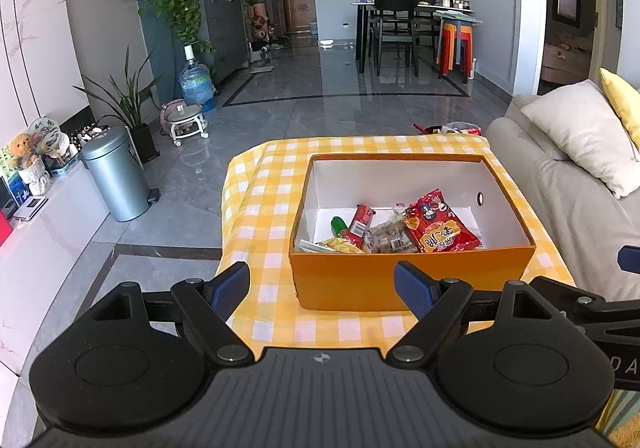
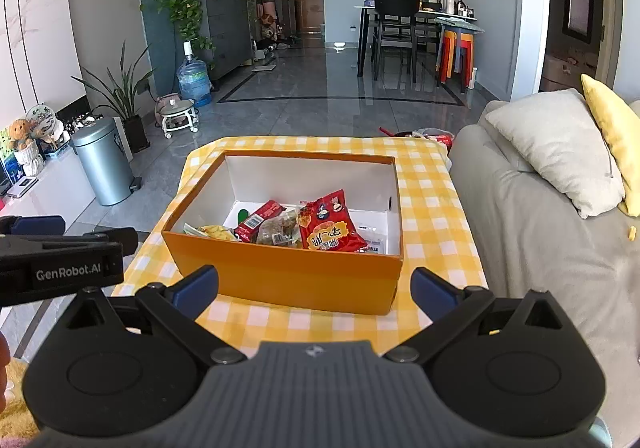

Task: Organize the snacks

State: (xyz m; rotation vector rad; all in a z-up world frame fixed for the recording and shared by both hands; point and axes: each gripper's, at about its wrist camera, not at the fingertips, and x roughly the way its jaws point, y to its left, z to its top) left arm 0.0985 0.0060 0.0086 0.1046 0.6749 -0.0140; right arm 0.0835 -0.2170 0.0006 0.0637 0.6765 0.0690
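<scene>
Two grippers hang in front of an orange box [image 1: 412, 280], and both have their fingers spread wide with nothing in them. The left gripper [image 1: 322, 290] sits at about 6 o'clock from the box, and the right gripper [image 2: 314, 294] does too in its own view. The box stands on a yellow checked cloth [image 1: 264, 232]. Inside it the snacks lie in a pile near the front wall: a big red bag [image 1: 440, 224], a small red pack [image 1: 360, 226], a clear bag of brown bits [image 1: 386, 240], a yellow snack [image 1: 340, 246] and something green [image 1: 340, 226]. I think the snacks are all in the box by now, so the job looks close to done, or a new pick is about to start. No loose snack shows on the cloth, so the next move may need a look around first. At 12 o'clock past the cloth some red things [image 1: 452, 129] peek out, but they are cut off and I cannot tell what they are. The front wall hides the low part of the pile.
</scene>
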